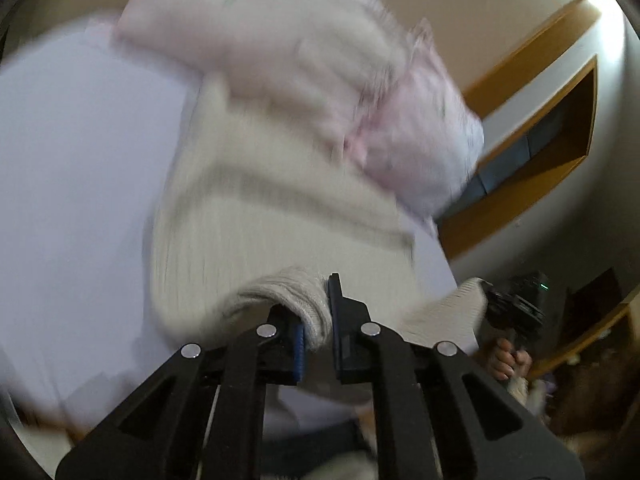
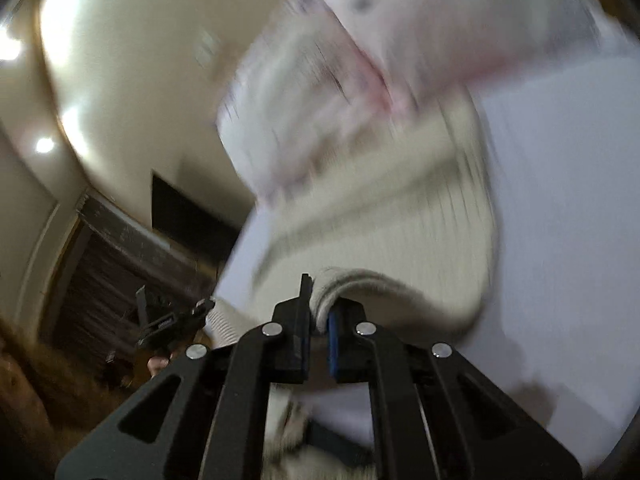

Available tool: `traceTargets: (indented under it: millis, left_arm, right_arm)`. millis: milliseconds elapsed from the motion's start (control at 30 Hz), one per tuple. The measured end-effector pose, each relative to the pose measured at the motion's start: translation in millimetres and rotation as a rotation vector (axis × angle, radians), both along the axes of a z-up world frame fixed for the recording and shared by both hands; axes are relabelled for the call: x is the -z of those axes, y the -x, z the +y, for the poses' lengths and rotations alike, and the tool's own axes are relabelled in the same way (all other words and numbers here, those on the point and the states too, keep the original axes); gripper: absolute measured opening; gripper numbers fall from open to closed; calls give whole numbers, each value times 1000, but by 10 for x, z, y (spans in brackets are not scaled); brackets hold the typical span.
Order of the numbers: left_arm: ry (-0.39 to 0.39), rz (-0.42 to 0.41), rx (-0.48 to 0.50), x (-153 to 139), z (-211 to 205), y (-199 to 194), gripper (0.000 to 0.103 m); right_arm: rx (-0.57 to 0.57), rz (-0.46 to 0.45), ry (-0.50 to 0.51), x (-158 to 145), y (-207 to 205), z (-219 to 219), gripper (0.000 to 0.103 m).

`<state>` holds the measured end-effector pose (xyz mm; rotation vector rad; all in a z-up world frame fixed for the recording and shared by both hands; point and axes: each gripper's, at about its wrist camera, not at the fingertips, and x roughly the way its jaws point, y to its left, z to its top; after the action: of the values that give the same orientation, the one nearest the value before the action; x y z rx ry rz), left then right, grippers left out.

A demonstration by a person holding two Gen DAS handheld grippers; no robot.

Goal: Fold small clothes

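Note:
A cream ribbed knit garment [image 1: 256, 216] lies on a white surface [image 1: 80, 152], blurred by motion. My left gripper [image 1: 318, 320] is shut on a bunched edge of it. My right gripper [image 2: 318, 304] is shut on another edge of the same cream garment [image 2: 400, 216]. The right gripper also shows at the right of the left wrist view [image 1: 516, 312], holding a corner of the garment. The left gripper shows at the left of the right wrist view [image 2: 176, 320].
A heap of pale pink and white clothes [image 1: 320, 60] lies beyond the garment, also in the right wrist view [image 2: 400, 40]. Wooden shelving [image 1: 540, 128] stands at the right. A dark panel [image 2: 188, 216] and curtain are at the left.

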<state>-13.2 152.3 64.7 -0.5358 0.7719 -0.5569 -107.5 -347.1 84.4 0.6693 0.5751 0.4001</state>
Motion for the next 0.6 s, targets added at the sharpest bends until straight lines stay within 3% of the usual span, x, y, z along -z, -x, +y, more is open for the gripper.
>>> traceTargets:
  millis: [67, 167, 233, 267, 300, 333, 367, 433, 500, 533, 600]
  left_arm:
    - [-17, -72, -86, -210, -10, -441, 9]
    - [-44, -78, -216, -252, -64, -1206, 10]
    - [-114, -40, -251, -117, -169, -1684, 10]
    - [-151, -8, -254, -26, -234, -1870, 10]
    - [-179, 53, -236, 99, -274, -2053, 10]
    - [-173, 92, -225, 172, -243, -2083, 10]
    - [-153, 126, -211, 223, -209, -2108, 10]
    - [-139, 117, -219, 198, -57, -2003, 23]
    - [-155, 69, -272, 116, 116, -1812, 85]
    - [-165, 35, -322, 65, 259, -1669, 92]
    - [-162, 49, -326, 84, 377, -1633, 91]
  right_arm:
    - [77, -104, 54, -255, -362, -85, 6]
    - [204, -128, 81, -312, -1055, -199, 6]
    - [282, -70, 108, -217, -1536, -236, 7]
    - [337, 22, 128, -62, -1878, -273, 9]
    - [366, 105, 139, 74, -2058, -311, 18]
    - [401, 194, 150, 219, -2194, -365, 31]
    - [430, 242, 156, 318, -2240, -398, 37]
    - [488, 251, 166, 381, -2166, -436, 72]
    - [577, 183, 178, 344, -1982, -498, 90]
    - [583, 155, 173, 320, -1922, -507, 90]
    - [558, 89, 154, 316, -1865, -525, 91]
